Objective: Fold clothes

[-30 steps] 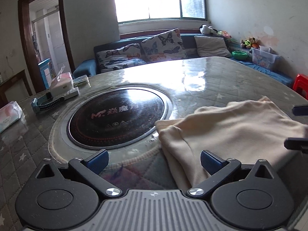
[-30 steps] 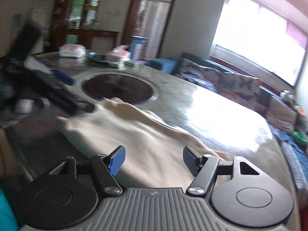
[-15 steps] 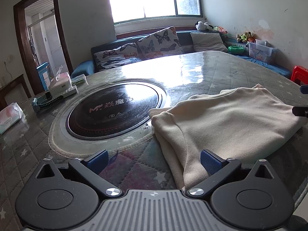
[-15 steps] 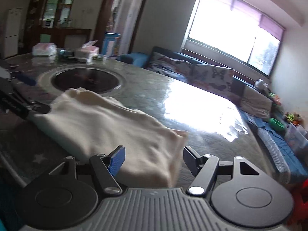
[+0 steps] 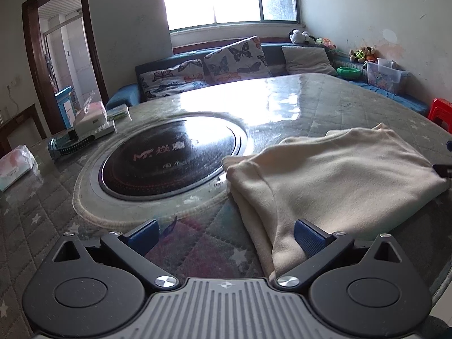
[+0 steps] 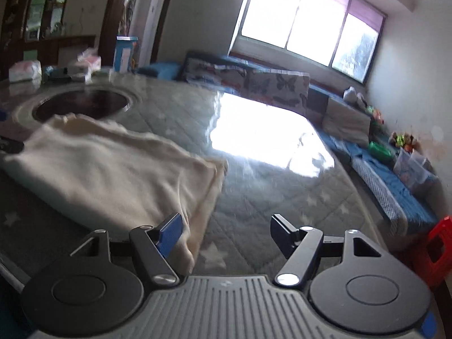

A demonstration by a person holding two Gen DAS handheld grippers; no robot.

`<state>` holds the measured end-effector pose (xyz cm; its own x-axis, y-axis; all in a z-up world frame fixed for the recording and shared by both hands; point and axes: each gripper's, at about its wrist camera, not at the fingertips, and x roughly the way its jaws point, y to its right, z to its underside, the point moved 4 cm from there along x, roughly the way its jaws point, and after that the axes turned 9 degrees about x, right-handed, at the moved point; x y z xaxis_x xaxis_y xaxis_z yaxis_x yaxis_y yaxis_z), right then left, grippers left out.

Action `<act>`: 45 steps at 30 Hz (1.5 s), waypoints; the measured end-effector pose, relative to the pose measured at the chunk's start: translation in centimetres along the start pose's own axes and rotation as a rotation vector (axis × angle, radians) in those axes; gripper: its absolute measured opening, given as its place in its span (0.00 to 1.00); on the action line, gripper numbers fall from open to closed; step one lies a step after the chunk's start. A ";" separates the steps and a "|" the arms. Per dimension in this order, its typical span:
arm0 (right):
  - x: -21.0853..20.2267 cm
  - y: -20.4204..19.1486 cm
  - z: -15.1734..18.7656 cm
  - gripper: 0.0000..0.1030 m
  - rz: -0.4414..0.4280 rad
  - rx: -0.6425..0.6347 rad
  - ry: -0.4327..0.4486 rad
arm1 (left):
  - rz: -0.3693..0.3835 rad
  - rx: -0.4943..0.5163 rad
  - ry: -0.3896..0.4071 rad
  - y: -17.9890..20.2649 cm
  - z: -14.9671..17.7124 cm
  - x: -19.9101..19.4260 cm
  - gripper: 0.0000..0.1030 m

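Observation:
A cream garment (image 5: pixel 333 180) lies folded in a thick rectangle on the round table, right of the black hotplate. My left gripper (image 5: pixel 224 236) is open just above the tabletop; the garment's near left corner reaches between its fingers, resting against the right pad (image 5: pixel 306 236) without being pinched. In the right wrist view the same garment (image 6: pixel 113 166) fills the left half. My right gripper (image 6: pixel 226 233) stands open at the garment's near right corner, with its left pad (image 6: pixel 171 233) over the cloth edge and bare table between the fingers.
The black round hotplate (image 5: pixel 169 158) is set in the table's middle. Tissue packs (image 5: pixel 14 166), a box (image 5: pixel 93 121) and a blue watch (image 5: pixel 70 144) sit at the table's far left. A sofa with butterfly cushions (image 5: pixel 234 59) runs under the window. A red stool (image 6: pixel 438 251) stands right of the table.
The right gripper has swung to the right along the garment, from over its middle to its right edge. The garment has settled flatter. The left gripper has hardly moved.

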<state>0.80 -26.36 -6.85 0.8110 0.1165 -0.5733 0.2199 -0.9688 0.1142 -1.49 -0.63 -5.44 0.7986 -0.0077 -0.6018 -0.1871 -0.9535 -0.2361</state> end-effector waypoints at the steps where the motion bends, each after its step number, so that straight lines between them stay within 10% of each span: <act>1: 0.0 0.0 0.0 0.68 -0.005 0.002 0.000 | 0.002 -0.007 -0.003 -0.1 0.1 0.1 1.00; 18: -0.1 -9.1 -5.7 0.68 -0.315 -0.166 0.066 | 0.003 -0.079 0.004 -2.3 -0.2 -0.6 1.00; 28: -2.2 -19.4 -4.8 0.65 -0.585 -0.520 0.047 | 0.048 -0.361 -0.043 -7.4 -0.5 0.4 0.98; 34: -1.4 -23.0 -3.2 0.51 -0.611 -0.629 0.017 | 0.158 -0.481 -0.060 -7.6 -0.8 0.9 0.83; 39: -0.4 -22.9 -3.7 0.18 -0.593 -0.543 -0.032 | 0.251 -0.586 -0.090 -7.2 -0.6 1.7 0.79; 45: -1.2 -21.1 -4.9 0.13 -0.629 -0.433 -0.009 | 0.323 -0.710 -0.114 -7.0 -0.6 2.4 0.80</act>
<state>-2.19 -5.00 -4.62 0.4587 0.6144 -0.6420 0.8333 -0.5483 0.0706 2.11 5.84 -4.74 0.6962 -0.3224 -0.6414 0.0412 -0.8741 0.4840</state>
